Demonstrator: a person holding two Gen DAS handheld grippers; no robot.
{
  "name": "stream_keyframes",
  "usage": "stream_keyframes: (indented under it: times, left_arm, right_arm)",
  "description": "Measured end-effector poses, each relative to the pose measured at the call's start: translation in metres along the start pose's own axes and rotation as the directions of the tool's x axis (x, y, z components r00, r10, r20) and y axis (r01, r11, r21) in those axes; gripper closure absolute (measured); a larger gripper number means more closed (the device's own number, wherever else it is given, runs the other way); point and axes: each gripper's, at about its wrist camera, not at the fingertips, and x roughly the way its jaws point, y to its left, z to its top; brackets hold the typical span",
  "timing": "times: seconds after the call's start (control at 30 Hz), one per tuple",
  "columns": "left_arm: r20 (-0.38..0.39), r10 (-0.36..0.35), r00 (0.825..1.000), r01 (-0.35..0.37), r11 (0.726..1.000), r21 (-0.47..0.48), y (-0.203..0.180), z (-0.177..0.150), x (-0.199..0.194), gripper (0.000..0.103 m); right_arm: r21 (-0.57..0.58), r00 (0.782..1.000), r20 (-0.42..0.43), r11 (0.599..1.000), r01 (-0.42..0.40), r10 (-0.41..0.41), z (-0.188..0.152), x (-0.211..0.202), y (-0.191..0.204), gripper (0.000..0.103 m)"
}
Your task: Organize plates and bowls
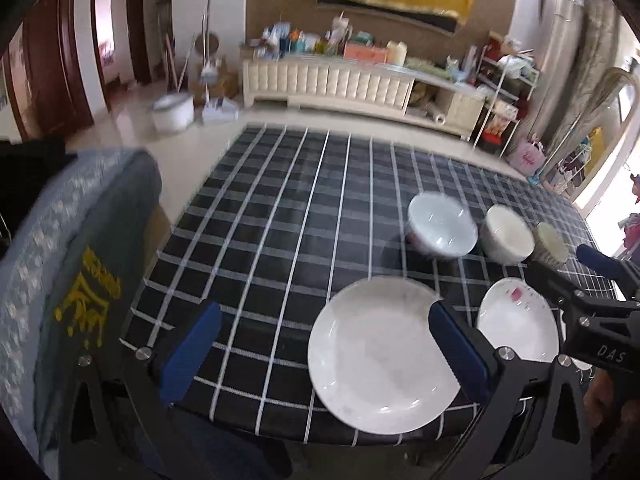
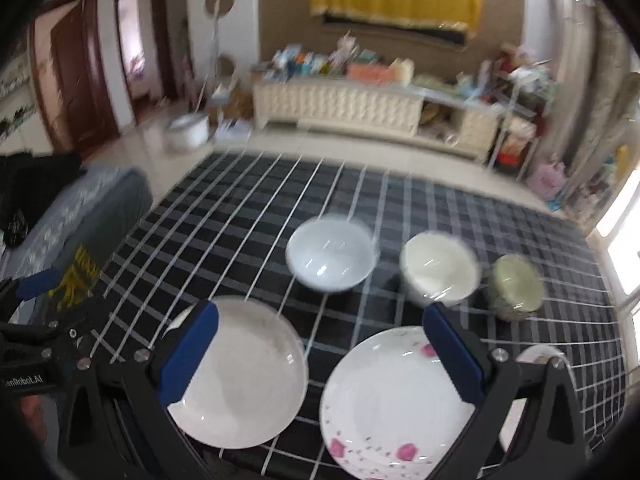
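Observation:
A plain white plate [image 1: 380, 360] [image 2: 240, 372] lies near the front edge of the checked table, with a pink-flowered plate [image 1: 516, 320] [image 2: 388, 400] to its right. Behind them stand a white bowl [image 1: 440, 226] [image 2: 330, 254], a cream bowl [image 1: 506, 236] [image 2: 438, 268] and a small green bowl [image 1: 552, 246] [image 2: 516, 286] in a row. My left gripper [image 1: 324, 346] hovers open over the table's front left, its right finger above the plain plate's rim. My right gripper [image 2: 322, 354] hangs open above both plates, holding nothing.
The black-and-white checked cloth [image 1: 280, 220] covers the table. A chair with a grey cover [image 1: 88, 248] stands at the left edge. A small white dish [image 2: 536, 354] is partly hidden behind the right finger. Each gripper shows at the side of the other's view.

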Motion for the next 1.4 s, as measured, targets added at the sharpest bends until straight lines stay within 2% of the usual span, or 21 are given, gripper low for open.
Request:
stream_keyframes:
  times: [0.17, 0.3, 0.37, 0.43, 0.5, 0.57, 0.7, 0.87, 0.97, 1.07, 1.1, 1.4]
  left_arm:
    - [-0.101, -0.01, 0.995, 0.006, 0.999, -0.038, 0.017, -0.019, 0.039, 0.003]
    - [-0.189, -0.017, 0.982, 0.01, 0.999, -0.041, 0.02, -0.03, 0.067, 0.031]
    - [-0.229, -0.025, 0.973, 0.014, 0.999, -0.049, 0.021, -0.038, 0.079, 0.041]
    - [-0.258, -0.035, 0.966, 0.019, 0.998, -0.066, 0.023, -0.042, 0.088, 0.045]
    - [-0.288, -0.05, 0.956, 0.027, 0.996, -0.082, 0.025, -0.047, 0.096, 0.058]
    - [-0.317, -0.036, 0.948, 0.01, 0.996, -0.085, 0.026, -0.053, 0.104, 0.064]
    - [-0.351, -0.055, 0.935, 0.019, 0.994, -0.107, 0.027, -0.062, 0.112, 0.066]
    - [-0.355, -0.054, 0.933, 0.022, 0.995, -0.094, 0.021, -0.069, 0.113, 0.077]
    - [-0.359, -0.057, 0.931, 0.031, 0.996, -0.078, 0.015, -0.07, 0.113, 0.08]
    - [-0.366, -0.077, 0.927, 0.051, 0.995, -0.08, 0.009, -0.071, 0.117, 0.082]
    - [-0.366, -0.082, 0.927, 0.057, 0.995, -0.078, 0.008, -0.072, 0.117, 0.083]
    - [-0.363, -0.057, 0.93, 0.037, 0.997, -0.06, 0.007, -0.069, 0.116, 0.085]
  right_arm:
    - [-0.08, 0.996, -0.092, 0.997, -0.021, 0.013, -0.011, 0.04, 0.017, 0.004]
    - [-0.07, 0.985, -0.169, 0.996, -0.052, 0.039, -0.018, 0.065, 0.017, 0.019]
    - [-0.078, 0.978, -0.204, 0.995, -0.056, 0.039, -0.023, 0.077, 0.017, 0.026]
    - [-0.095, 0.972, -0.232, 0.993, -0.063, 0.039, -0.027, 0.087, 0.019, 0.033]
    - [-0.083, 0.962, -0.265, 0.993, -0.088, 0.063, -0.032, 0.096, 0.017, 0.035]
    - [-0.075, 0.958, -0.28, 0.994, -0.086, 0.062, -0.035, 0.103, 0.015, 0.036]
    - [-0.073, 0.949, -0.31, 0.993, -0.088, 0.061, -0.042, 0.111, 0.013, 0.044]
    - [-0.08, 0.933, -0.355, 0.992, -0.1, 0.065, -0.051, 0.12, 0.017, 0.045]
    - [-0.068, 0.927, -0.37, 0.993, -0.097, 0.065, -0.054, 0.126, 0.015, 0.05]
    - [-0.05, 0.925, -0.375, 0.994, -0.095, 0.07, -0.056, 0.128, 0.014, 0.057]
    - [-0.034, 0.925, -0.37, 0.994, -0.103, 0.083, -0.057, 0.127, 0.013, 0.064]
    - [-0.019, 0.92, -0.383, 0.996, -0.091, 0.077, -0.056, 0.125, 0.015, 0.068]
